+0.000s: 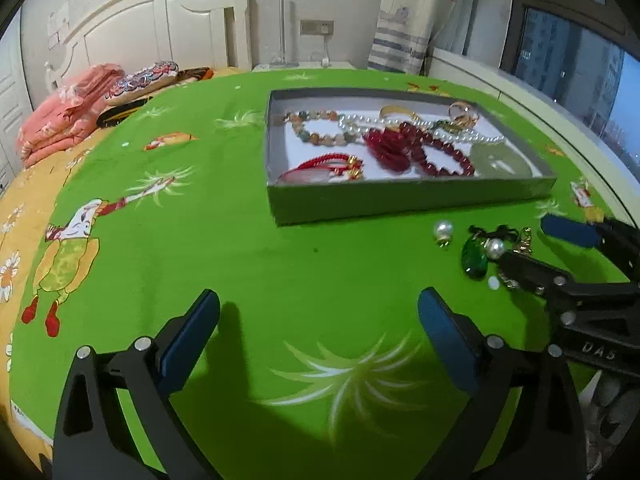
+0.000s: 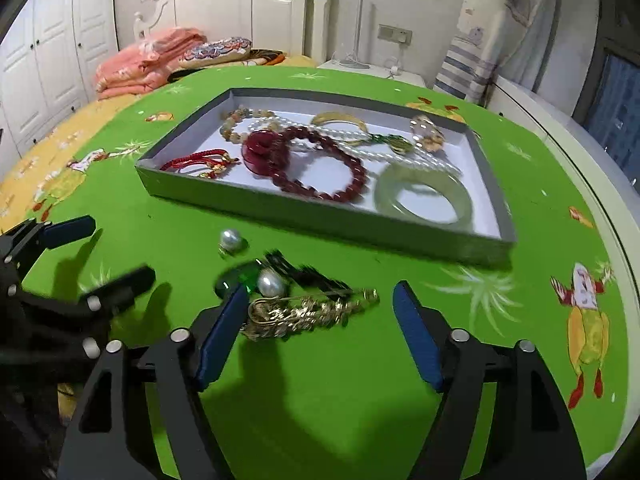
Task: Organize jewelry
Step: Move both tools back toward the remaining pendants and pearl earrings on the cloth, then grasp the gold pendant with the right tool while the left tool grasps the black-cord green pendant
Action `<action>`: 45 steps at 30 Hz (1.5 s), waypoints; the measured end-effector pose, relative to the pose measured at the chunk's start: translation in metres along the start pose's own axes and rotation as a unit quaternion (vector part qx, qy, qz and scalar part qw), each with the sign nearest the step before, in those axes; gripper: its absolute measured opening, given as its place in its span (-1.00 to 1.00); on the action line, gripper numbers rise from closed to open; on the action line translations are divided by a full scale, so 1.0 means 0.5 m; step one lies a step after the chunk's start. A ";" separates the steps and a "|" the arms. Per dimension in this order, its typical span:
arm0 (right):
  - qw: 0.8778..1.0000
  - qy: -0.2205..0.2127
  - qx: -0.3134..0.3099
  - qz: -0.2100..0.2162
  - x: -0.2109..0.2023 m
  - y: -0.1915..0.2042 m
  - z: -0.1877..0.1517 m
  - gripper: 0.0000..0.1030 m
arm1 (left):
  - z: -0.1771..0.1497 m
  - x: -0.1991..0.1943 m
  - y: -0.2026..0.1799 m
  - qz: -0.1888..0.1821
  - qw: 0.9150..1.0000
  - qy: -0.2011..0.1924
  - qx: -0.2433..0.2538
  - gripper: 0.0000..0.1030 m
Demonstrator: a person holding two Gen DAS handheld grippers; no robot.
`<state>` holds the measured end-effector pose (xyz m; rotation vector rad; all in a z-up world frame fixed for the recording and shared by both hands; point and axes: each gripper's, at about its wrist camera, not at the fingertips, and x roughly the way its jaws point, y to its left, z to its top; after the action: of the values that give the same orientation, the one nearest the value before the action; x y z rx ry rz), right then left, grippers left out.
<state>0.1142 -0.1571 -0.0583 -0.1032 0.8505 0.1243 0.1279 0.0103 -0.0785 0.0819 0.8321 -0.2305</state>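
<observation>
A grey tray (image 2: 320,218) on the green sheet holds a jade bangle (image 2: 424,198), a red bead bracelet (image 2: 320,168), a pearl necklace (image 2: 400,156) and a red cord (image 2: 196,162). In front of it lie a loose pearl (image 2: 230,240), a green gem (image 2: 240,276) with a second pearl (image 2: 271,283), and a gold brooch (image 2: 304,310). My right gripper (image 2: 318,308) stands open around the brooch; its left pad (image 2: 220,336) touches the brooch's end and the right pad is apart from it. My left gripper (image 1: 320,320) is open over bare sheet, left of the loose pieces (image 1: 474,258).
The work surface is a bed with a green cartoon sheet (image 1: 280,248). Folded pink blankets (image 1: 64,116) and a patterned pillow (image 1: 140,80) lie at the far left by the white headboard (image 1: 160,20). A white sill (image 2: 560,128) and window run along the right.
</observation>
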 end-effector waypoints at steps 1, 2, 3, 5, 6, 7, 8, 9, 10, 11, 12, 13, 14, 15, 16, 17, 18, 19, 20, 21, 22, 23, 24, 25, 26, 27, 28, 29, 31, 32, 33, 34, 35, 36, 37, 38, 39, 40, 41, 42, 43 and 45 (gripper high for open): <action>1.000 -0.003 0.002 -0.013 -0.008 -0.015 -0.008 0.11 | 0.002 -0.002 -0.005 -0.002 1.000 -0.002 0.005 0.88; 1.000 -0.004 0.007 -0.024 -0.013 -0.033 -0.015 0.06 | 0.003 -0.003 -0.009 -0.005 1.000 -0.003 0.008 0.88; 1.000 -0.002 0.013 -0.027 -0.017 -0.048 -0.024 0.04 | 0.005 -0.004 -0.015 -0.011 1.000 -0.005 0.011 0.88; 0.999 0.006 0.030 -0.029 -0.019 -0.083 -0.040 0.04 | 0.011 -0.007 -0.030 -0.020 1.000 -0.009 0.023 0.88; 0.999 0.008 0.040 -0.030 -0.021 -0.102 -0.048 0.04 | 0.016 -0.009 -0.040 -0.024 0.999 -0.011 0.031 0.88; 0.998 0.008 0.048 -0.029 -0.023 -0.115 -0.053 0.04 | 0.020 -0.011 -0.050 -0.030 0.999 -0.014 0.041 0.88; 0.998 0.008 0.054 -0.026 -0.025 -0.124 -0.055 0.04 | 0.025 -0.014 -0.064 -0.043 0.997 -0.016 0.055 0.87; 0.998 0.007 0.058 -0.020 -0.026 -0.130 -0.055 0.04 | 0.031 -0.014 -0.079 -0.055 0.996 -0.019 0.068 0.87; 0.998 0.005 0.058 -0.017 -0.027 -0.133 -0.054 0.04 | 0.035 -0.016 -0.090 -0.063 0.994 -0.022 0.082 0.87; 0.998 0.007 0.058 -0.015 -0.023 -0.136 -0.051 0.04 | 0.039 -0.017 -0.104 -0.066 0.993 -0.024 0.098 0.87; 0.998 0.011 0.059 -0.013 -0.021 -0.137 -0.050 0.04 | 0.042 -0.018 -0.116 -0.063 0.992 -0.025 0.109 0.87; 0.998 0.016 0.066 -0.014 -0.019 -0.140 -0.050 0.05 | 0.044 -0.019 -0.124 -0.061 0.991 -0.027 0.117 0.87; 0.997 0.013 0.073 -0.016 -0.023 -0.143 -0.052 0.07 | 0.046 -0.022 -0.132 -0.062 0.990 -0.029 0.125 0.87; 0.997 0.008 0.073 -0.013 -0.027 -0.142 -0.052 0.10 | 0.047 -0.023 -0.136 -0.065 0.989 -0.029 0.132 0.87; 0.998 0.001 0.066 -0.005 -0.029 -0.140 -0.050 0.10 | 0.046 -0.024 -0.140 -0.069 0.988 -0.029 0.138 0.87; 0.998 -0.009 0.056 0.010 -0.034 -0.140 -0.050 0.19 | 0.044 -0.025 -0.146 -0.069 0.986 -0.030 0.149 0.87; 0.998 -0.014 0.050 0.026 -0.038 -0.139 -0.049 0.28 | 0.042 -0.024 -0.151 -0.065 0.985 -0.030 0.156 0.87; 0.998 -0.015 0.042 0.043 -0.037 -0.139 -0.045 0.32 | 0.041 -0.021 -0.156 -0.064 0.985 -0.027 0.161 0.87; 0.998 -0.016 0.037 0.054 -0.038 -0.141 -0.041 0.35 | 0.039 -0.017 -0.157 -0.064 0.984 -0.024 0.162 0.87; 0.997 -0.019 0.040 0.058 -0.038 -0.150 -0.033 0.36 | 0.038 -0.013 -0.161 -0.063 0.984 -0.022 0.164 0.87; 0.997 -0.020 0.048 0.062 -0.037 -0.160 -0.026 0.36 | 0.037 -0.010 -0.165 -0.062 0.984 -0.021 0.165 0.87; 0.996 -0.022 0.055 0.070 -0.035 -0.168 -0.018 0.36 | 0.036 -0.008 -0.169 -0.061 0.984 -0.021 0.167 0.87; 0.995 -0.028 0.056 0.082 -0.032 -0.172 -0.011 0.36 | 0.036 -0.006 -0.173 -0.061 0.983 -0.021 0.170 0.87; 0.995 -0.030 0.050 0.076 -0.027 -0.170 -0.005 0.36 | 0.037 -0.005 -0.177 -0.060 0.983 -0.022 0.172 0.87; 0.998 -0.021 0.034 0.045 -0.016 -0.159 0.000 0.36 | 0.037 -0.004 -0.180 -0.059 0.983 -0.022 0.174 0.87; 0.999 -0.015 0.021 0.023 -0.011 -0.151 0.002 0.36 | 0.039 -0.002 -0.181 -0.059 0.983 -0.021 0.175 0.87; 1.000 -0.010 0.003 -0.001 -0.005 -0.138 0.002 0.36 | 0.041 0.000 -0.182 -0.059 0.982 -0.021 0.176 0.87; 1.000 -0.003 -0.010 -0.015 0.000 -0.128 0.000 0.36 | 0.045 0.003 -0.180 -0.059 0.983 -0.020 0.175 0.87; 0.999 0.013 -0.021 -0.027 0.003 -0.120 -0.017 0.36 | 0.052 0.009 -0.178 -0.065 0.983 -0.018 0.172 0.87; 0.999 0.012 -0.022 -0.032 -0.003 -0.121 -0.029 0.35 | 0.057 0.013 -0.179 -0.075 0.982 -0.016 0.172 0.87; 0.999 0.013 -0.018 -0.034 -0.008 -0.129 -0.038 0.35 | 0.061 0.015 -0.180 -0.083 0.981 -0.014 0.174 0.87; 0.999 0.015 -0.010 -0.035 -0.015 -0.142 -0.048 0.35 | 0.066 0.018 -0.184 -0.094 0.979 -0.012 0.181 0.85; 0.999 0.017 0.002 -0.038 -0.025 -0.157 -0.060 0.35 | 0.067 0.019 -0.190 -0.103 0.977 -0.010 0.187 0.76; 0.999 0.017 0.009 -0.039 -0.030 -0.169 -0.068 0.30 | 0.070 0.021 -0.197 -0.113 0.974 -0.006 0.195 0.68; 0.999 0.016 0.019 -0.038 -0.037 -0.185 -0.078 0.24 | 0.072 0.024 -0.204 -0.124 0.971 -0.002 0.202 0.51; 0.999 0.015 0.027 -0.034 -0.041 -0.194 -0.085 0.11 | 0.076 0.028 -0.213 -0.132 0.969 0.002 0.210 0.37; 0.999 0.015 0.038 -0.025 -0.046 -0.208 -0.093 -0.04 | 0.077 0.031 -0.219 -0.134 0.967 0.004 0.217 0.31; 0.999 0.013 0.047 -0.020 -0.051 -0.220 -0.099 -0.12 | 0.079 0.035 -0.226 -0.135 0.965 0.005 0.224 0.20; 0.998 0.012 0.050 -0.020 -0.053 -0.227 -0.103 -0.24 | 0.080 0.040 -0.232 -0.136 0.963 0.007 0.232 0.07; 0.998 0.009 0.052 -0.017 -0.057 -0.235 -0.107 -0.32 | 0.080 0.046 -0.237 -0.136 0.961 0.011 0.239 0.01; 0.998 0.008 0.053 -0.015 -0.059 -0.238 -0.110 -0.34 | 0.080 0.054 -0.241 -0.136 0.959 0.016 0.249 -0.10; 0.998 0.001 0.056 -0.003 -0.061 -0.246 -0.114 -0.35 | 0.077 0.066 -0.243 -0.132 0.956 0.024 0.259 -0.19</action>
<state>0.0707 -0.2889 -0.0678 0.0002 0.8572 0.0713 0.1485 -0.1197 -0.0749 0.4722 0.8135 -0.6991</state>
